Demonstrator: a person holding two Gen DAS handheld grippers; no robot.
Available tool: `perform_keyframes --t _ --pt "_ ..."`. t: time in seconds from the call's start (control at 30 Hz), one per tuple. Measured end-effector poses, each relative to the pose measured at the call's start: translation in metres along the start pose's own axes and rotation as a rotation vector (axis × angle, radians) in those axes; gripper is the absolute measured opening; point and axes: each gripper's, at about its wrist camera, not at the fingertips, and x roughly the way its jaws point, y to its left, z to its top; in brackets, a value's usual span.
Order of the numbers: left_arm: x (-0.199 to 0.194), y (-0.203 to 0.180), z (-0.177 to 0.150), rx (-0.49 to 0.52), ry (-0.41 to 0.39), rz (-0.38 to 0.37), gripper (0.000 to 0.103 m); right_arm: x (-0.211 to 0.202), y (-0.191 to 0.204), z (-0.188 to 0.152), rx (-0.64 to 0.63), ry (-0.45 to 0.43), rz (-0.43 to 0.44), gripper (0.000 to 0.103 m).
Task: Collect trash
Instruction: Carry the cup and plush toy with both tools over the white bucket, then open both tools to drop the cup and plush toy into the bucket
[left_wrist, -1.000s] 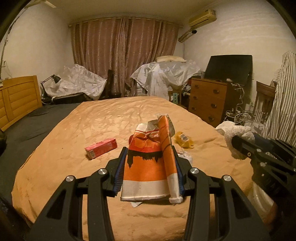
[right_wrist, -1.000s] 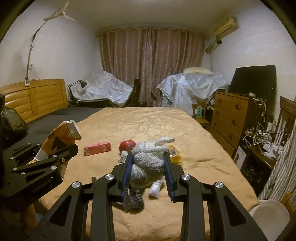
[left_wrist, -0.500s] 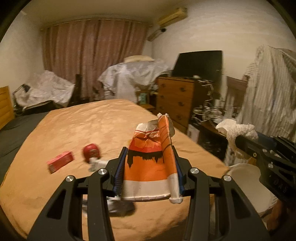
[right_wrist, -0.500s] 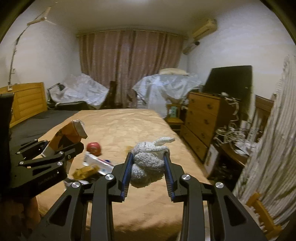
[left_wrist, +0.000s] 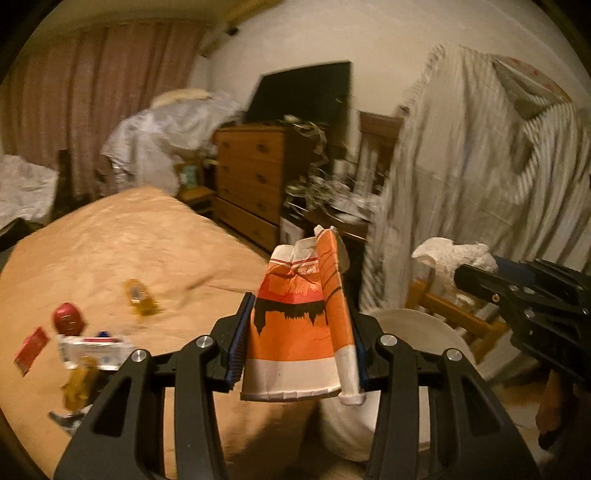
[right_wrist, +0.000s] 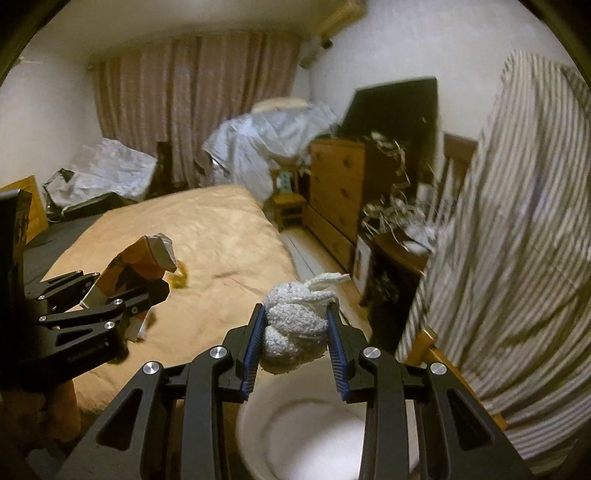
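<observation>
Both views are swinging right since earlier, bringing the white bin (right_wrist: 306, 439) to lower centre. Left gripper (left_wrist: 301, 343) is clamping the crushed orange cup (left_wrist: 299, 332) between its fingers; right gripper (right_wrist: 295, 343) is clamping the white cloth wad (right_wrist: 295, 328) above the bin.

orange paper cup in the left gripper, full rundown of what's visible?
The orange paper cup is crushed flat, with an orange body, a black skyline-like print, a white band at the bottom and a torn, crumpled top end. It looks like thin coated paper. The left gripper is shut on it, blue pads pressing both sides. It is held in the air, upright, beside the bed; nothing else touches it.
</observation>
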Motion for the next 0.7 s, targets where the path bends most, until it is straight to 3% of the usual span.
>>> perform_keyframes --t 0.17,0.33,0.43,0.7 --pt "0.039 -0.025 -0.003 0.022 0.118 -0.094 0.043 0.021 -0.052 -0.009 0.042 0.135 0.008 0.034" --pt "0.089 -0.049 -0.014 0.050 0.283 -0.180 0.044 0.056 -0.087 -0.023 0.081 0.297 0.049 0.034" --pt "0.107 -0.059 -0.023 0.078 0.340 -0.193 0.044 0.076 -0.098 -0.036 0.083 0.387 0.057 0.034" --pt "0.130 -0.068 -0.034 0.095 0.427 -0.233 0.044 0.092 -0.108 -0.056 0.125 0.478 0.095 0.034"
